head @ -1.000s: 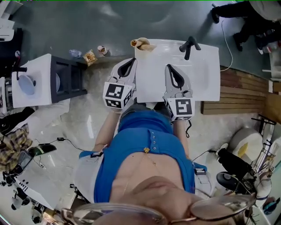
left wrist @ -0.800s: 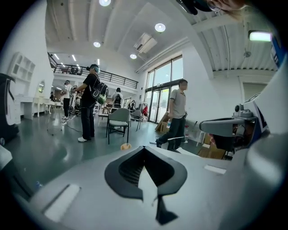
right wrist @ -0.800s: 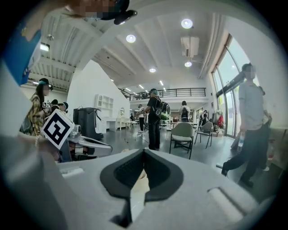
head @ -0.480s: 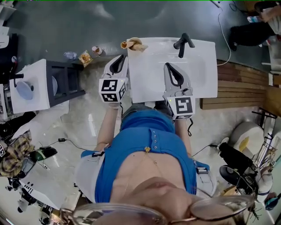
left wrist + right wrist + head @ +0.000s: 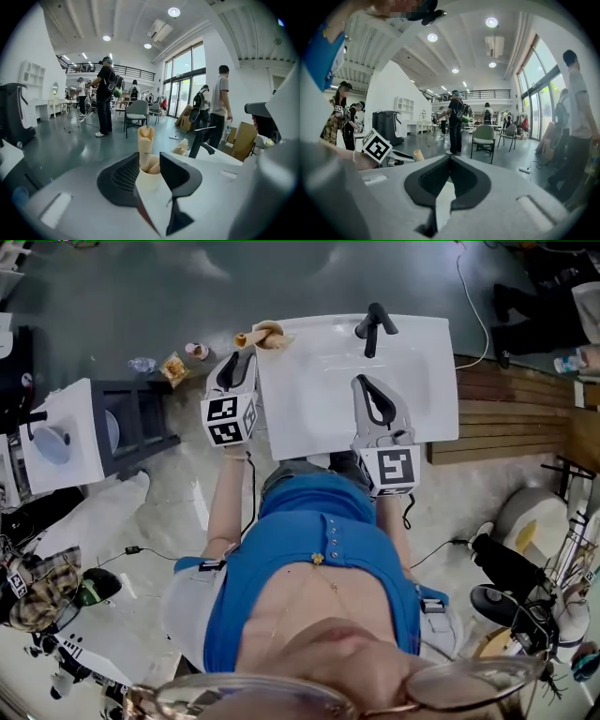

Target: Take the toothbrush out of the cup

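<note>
1. The left gripper's [image 5: 240,357] jaws have just been opening. They now stand apart, with the cup [image 5: 148,180] in the gap between them and not pinched.
2. The cup stands at the far left corner of the white sink surface [image 5: 319,399]. The toothbrush [image 5: 146,145] is upright inside it and rises above the rim.
3. The right gripper's [image 5: 364,381] jaws are closed on nothing. This gripper is over the basin, on the near side of the black faucet [image 5: 372,322].

Cream cup [image 5: 149,179], cream toothbrush [image 5: 146,143], white basin [image 5: 328,409], black tap [image 5: 373,324], blue shirt [image 5: 319,563]
</note>
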`<state>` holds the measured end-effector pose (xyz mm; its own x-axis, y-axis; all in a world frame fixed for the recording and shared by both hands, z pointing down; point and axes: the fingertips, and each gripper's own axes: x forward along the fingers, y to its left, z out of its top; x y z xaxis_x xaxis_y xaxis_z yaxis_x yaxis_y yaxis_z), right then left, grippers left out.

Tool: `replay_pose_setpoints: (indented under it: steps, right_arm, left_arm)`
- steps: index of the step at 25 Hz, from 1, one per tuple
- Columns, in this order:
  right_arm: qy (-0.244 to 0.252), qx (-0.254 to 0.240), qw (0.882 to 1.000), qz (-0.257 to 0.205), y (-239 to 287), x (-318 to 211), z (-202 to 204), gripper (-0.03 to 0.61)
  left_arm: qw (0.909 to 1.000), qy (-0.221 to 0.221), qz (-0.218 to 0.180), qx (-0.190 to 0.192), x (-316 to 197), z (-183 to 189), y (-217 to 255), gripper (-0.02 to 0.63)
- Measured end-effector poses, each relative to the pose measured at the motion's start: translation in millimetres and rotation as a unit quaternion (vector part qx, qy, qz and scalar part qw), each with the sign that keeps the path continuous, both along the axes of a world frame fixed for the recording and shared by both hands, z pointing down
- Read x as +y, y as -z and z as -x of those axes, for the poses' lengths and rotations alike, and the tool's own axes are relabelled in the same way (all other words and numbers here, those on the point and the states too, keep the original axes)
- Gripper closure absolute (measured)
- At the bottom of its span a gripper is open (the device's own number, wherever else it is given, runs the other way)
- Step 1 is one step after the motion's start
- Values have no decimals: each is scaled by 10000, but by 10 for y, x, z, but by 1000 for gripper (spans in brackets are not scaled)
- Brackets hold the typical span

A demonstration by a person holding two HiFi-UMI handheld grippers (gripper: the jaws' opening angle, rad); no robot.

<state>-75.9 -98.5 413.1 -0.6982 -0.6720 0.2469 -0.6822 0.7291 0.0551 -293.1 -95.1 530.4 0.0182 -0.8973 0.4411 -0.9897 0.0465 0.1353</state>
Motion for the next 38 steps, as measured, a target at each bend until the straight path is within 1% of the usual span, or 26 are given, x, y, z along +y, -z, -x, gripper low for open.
replay_pose_setpoints:
  steps: [2, 6, 8, 9, 13, 15, 24, 38]
  right_arm:
    - [-45, 15, 10000, 21, -9, -17, -60, 577]
    - [-139, 53, 9999, 22, -21, -50, -173, 577]
    - [-195, 71, 9998, 19, -24, -59, -232, 577]
    - [-221, 78, 9997, 22, -25, -60, -261, 577]
    - [-302, 92, 9995, 37, -31, -58, -355, 577]
    - [-319, 88, 9994, 30, -33, -68, -392, 577]
    - [-194, 4, 9998, -13, 15, -120, -414, 577]
    - [309, -201, 9993, -84, 134, -119, -299, 577]
  left_arm:
    - [10000, 29, 6, -26, -52, 17, -18, 467]
    - [10000, 3, 25, -50, -189, 27, -70, 417]
    - [10000, 3, 7, -91, -249, 36, -80, 414]
    - [9999, 26, -14, -115, -270, 48, -76, 422]
    - [9996, 107, -137, -218, -293, 80, -24, 512]
    - [9994, 116, -212, -259, -297, 73, 9, 532]
    - [9974, 78, -492, -521, -235, 56, 381, 541]
    - [9938, 185, -798, -751, 104, 15, 985, 548]
